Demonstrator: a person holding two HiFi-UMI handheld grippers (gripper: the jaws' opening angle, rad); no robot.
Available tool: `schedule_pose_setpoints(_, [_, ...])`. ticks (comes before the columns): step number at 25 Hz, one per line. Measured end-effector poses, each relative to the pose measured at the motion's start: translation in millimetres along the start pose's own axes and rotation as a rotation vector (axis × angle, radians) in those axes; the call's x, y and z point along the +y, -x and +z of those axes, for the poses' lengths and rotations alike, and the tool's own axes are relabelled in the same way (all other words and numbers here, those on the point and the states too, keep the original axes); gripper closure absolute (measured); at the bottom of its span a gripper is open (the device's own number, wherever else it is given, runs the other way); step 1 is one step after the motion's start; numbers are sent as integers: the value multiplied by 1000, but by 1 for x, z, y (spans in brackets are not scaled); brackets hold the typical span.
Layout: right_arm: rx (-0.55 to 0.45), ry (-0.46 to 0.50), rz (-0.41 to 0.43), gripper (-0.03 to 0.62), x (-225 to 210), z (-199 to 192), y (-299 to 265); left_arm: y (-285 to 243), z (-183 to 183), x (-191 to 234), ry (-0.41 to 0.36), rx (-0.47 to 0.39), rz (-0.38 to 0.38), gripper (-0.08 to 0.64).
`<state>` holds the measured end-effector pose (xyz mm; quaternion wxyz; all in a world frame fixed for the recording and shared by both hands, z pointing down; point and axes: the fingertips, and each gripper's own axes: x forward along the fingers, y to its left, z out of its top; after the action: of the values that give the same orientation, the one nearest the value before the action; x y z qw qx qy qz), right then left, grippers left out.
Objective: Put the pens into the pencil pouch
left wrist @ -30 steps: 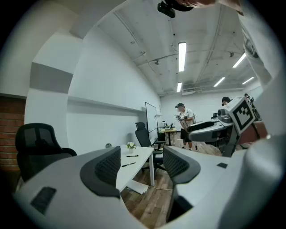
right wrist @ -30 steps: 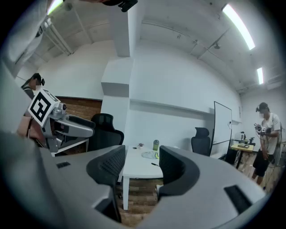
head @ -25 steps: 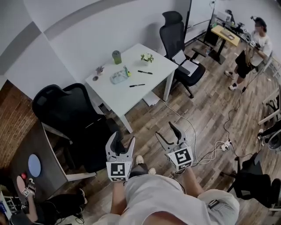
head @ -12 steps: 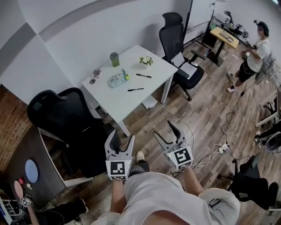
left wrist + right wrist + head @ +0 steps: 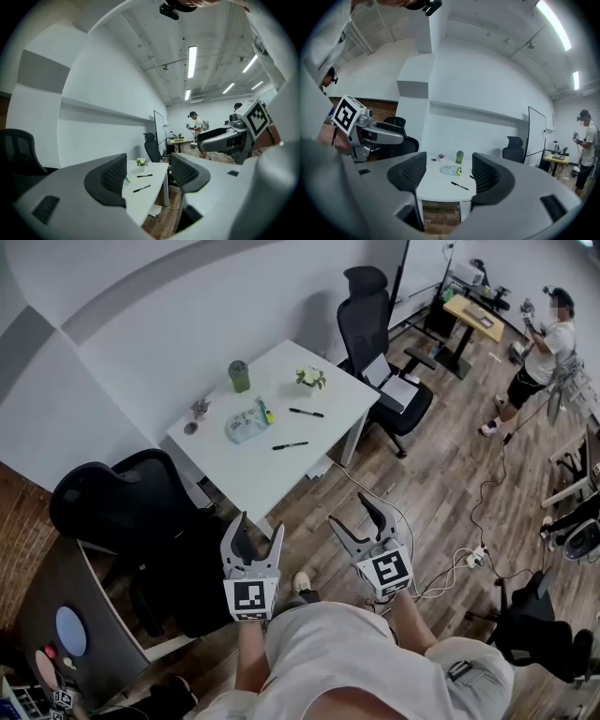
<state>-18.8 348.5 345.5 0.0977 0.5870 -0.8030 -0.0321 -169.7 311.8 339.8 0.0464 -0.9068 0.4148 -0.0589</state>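
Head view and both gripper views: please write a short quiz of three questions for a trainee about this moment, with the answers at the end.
1. How many black pens lie loose on the white table, outside the pencil pouch?
2. What stands between the jaws of the left gripper? A: a pen. B: the pouch. C: nothing.
3. True or false: the right gripper is shut on a pen.

Key
1. Two; the other pen lies nearer the person.
2. C. The jaws stand apart, and the table is far beyond them.
3. False. It is open and empty.
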Motion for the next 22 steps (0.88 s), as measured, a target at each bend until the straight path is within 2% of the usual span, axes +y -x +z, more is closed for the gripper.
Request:
schedule_pose_setpoints(10, [11,5,-27,299,-18,-2,-69,-52,-7,48,-1,-12,-10,273])
schedule_pose_setpoints(22, [-10,4,-93,299,-46,-9,-122,-106,-15,81,0,-49,-10,273])
